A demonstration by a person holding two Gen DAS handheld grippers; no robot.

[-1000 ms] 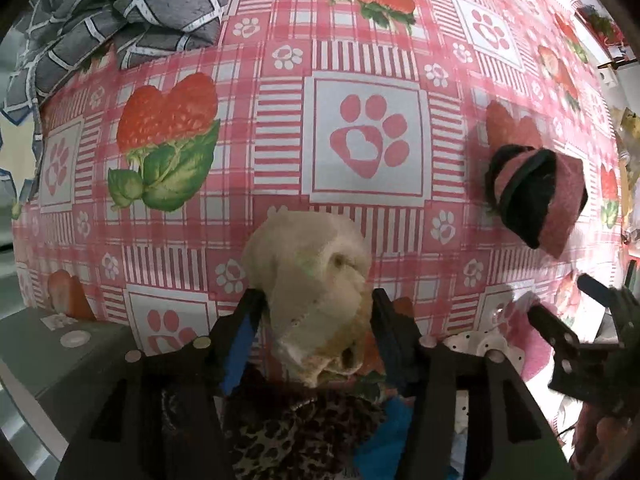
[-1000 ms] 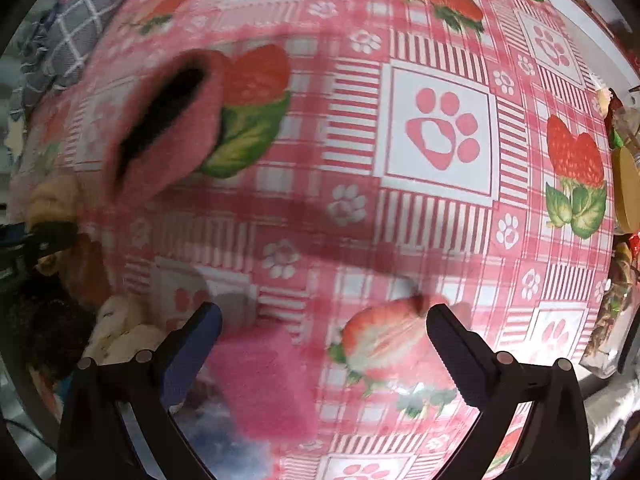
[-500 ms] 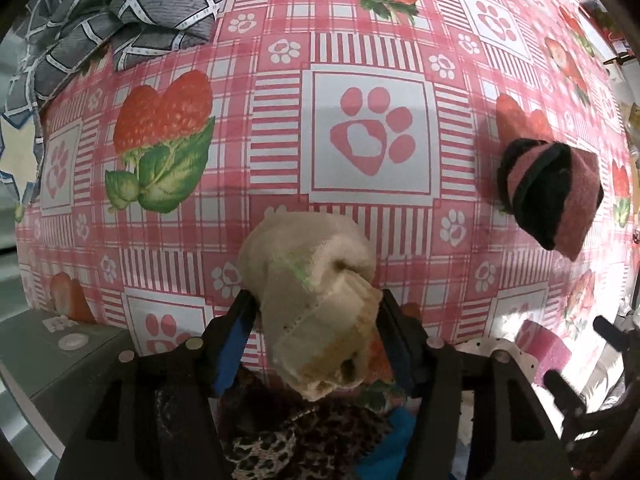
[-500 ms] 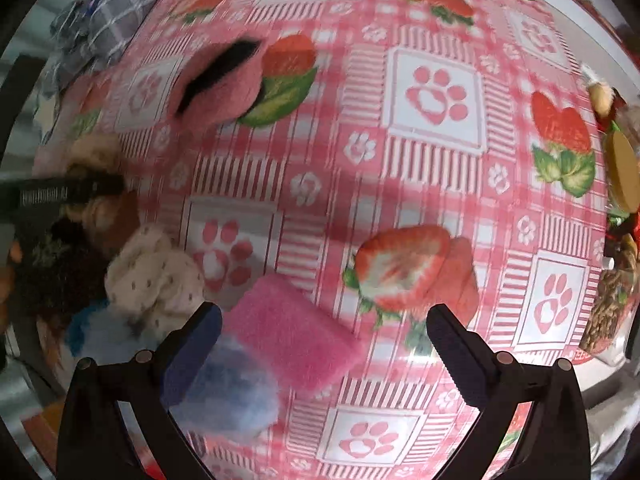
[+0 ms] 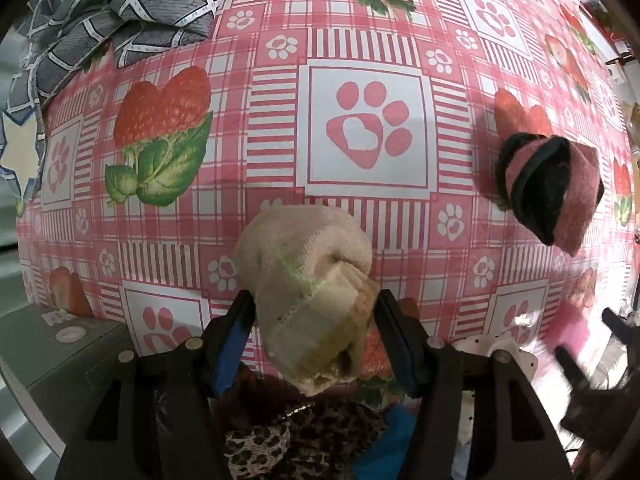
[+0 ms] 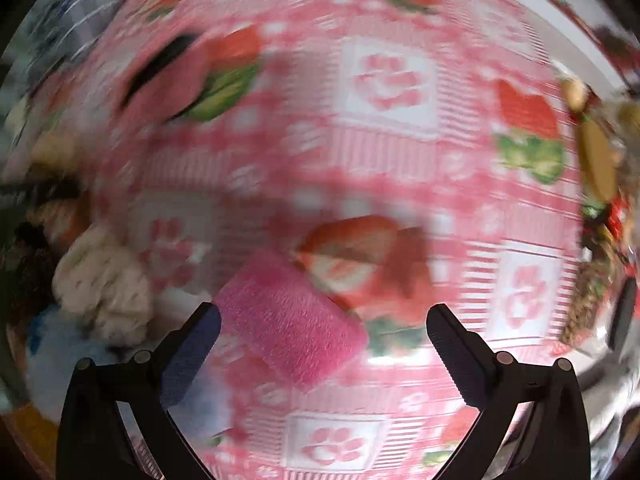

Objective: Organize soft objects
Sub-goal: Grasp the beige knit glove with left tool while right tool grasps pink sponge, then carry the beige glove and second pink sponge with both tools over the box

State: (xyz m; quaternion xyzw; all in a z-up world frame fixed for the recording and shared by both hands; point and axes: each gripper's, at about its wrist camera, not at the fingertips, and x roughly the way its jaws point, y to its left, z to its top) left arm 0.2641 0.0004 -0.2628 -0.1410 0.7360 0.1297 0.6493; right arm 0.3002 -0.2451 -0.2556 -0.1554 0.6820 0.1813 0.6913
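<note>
My left gripper (image 5: 314,312) clamps the cream sock roll (image 5: 308,280). Right gripper (image 6: 324,320) gapes empty over the pink sponge (image 6: 290,320); I should centre, then descend squarely.

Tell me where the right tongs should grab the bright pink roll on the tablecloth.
Grip the bright pink roll across its narrow width, mid-length, coming straight down from above. It lies flat and slanted on the tablecloth, so the open right tongs would probably need turning to square with its long sides.

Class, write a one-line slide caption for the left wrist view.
Left claw gripping a rolled cream sock above a strawberry-and-paw tablecloth, with a pink-and-black sock bundle lying to its right.
</note>
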